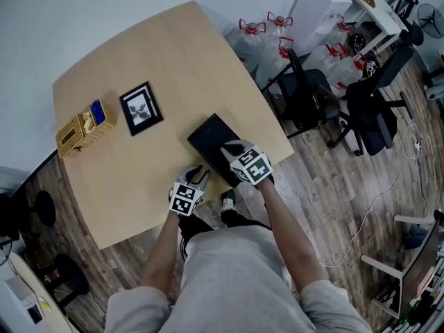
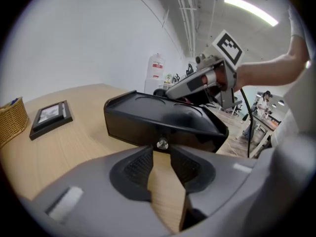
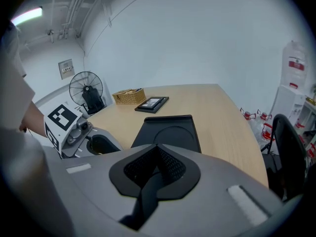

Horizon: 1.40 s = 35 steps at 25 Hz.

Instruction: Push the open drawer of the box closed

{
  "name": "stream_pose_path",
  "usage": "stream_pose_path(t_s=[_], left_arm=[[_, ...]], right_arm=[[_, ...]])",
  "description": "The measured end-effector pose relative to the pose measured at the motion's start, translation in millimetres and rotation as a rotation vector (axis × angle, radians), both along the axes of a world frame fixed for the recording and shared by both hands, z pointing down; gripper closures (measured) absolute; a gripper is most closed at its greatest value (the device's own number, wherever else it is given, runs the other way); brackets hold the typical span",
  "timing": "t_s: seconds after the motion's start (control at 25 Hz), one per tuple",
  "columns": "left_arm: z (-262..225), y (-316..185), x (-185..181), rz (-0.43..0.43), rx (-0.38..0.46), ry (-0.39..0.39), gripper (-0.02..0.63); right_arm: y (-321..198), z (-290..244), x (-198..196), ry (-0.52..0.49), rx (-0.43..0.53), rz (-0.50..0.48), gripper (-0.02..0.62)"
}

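Black box [image 1: 211, 141] is sitting at the table's [image 1: 139, 54] near edge. Left gripper [image 2: 161, 154] is facing the box's small front knob [image 2: 161, 143], jaws standing spread, the knob just off their tips. Right gripper [image 3: 157, 151] is lying over the box top, jaws pressed together on nothing.

White walls [image 3: 197, 33]; plank floor [image 1: 333, 207]; black office chairs [image 1: 371, 113] beside pale table [image 1: 173, 54].

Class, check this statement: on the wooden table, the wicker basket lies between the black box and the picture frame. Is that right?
Not quite. It is the picture frame that lies between the black box and the wicker basket on the wooden table. The basket sits at the end of that row, near the table's edge. The head view shows this.
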<state>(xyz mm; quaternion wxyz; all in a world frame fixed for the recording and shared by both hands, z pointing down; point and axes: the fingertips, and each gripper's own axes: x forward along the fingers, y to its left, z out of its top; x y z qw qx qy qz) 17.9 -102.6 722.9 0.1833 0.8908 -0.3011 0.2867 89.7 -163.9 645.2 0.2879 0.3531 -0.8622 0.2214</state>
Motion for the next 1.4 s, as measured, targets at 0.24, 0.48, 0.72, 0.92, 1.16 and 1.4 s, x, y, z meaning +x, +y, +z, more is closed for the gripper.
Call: stream_pose_path(t_s=[0.24, 0.48, 0.72, 0.92, 1.16, 1.4], left_arm=[[-19.0, 4.2, -6.5, -0.139, 0.029, 0.047, 0.443], [-41.1, 10.4, -11.5, -0.270, 0.048, 0.086, 0.445], [-52.1, 13.9, -9.3, -0.325, 0.073, 0.103, 0.445], [-60.8, 18.3, -13.2, -0.335, 0.099, 0.103, 0.461], [-67.0, 19.9, -11.6, -0.321, 0.119, 0.103, 0.500], [-75.1, 17.9, -6.3, -0.304, 0.144, 0.111, 0.554]], right_arm=[[23.6, -4.4, 28.1, -0.043, 0.016, 0.112, 0.592], [43.5, -21.5, 42.4, -0.100, 0.056, 0.210, 0.592], [56.7, -30.9, 56.3, -0.132, 0.079, 0.271, 0.592], [63.0, -37.2, 61.8, -0.155, 0.094, 0.291, 0.592], [64.6, -35.6, 56.6, -0.173, 0.101, 0.280, 0.592], [69.4, -35.0, 59.7, -0.182, 0.092, 0.286, 0.592]])
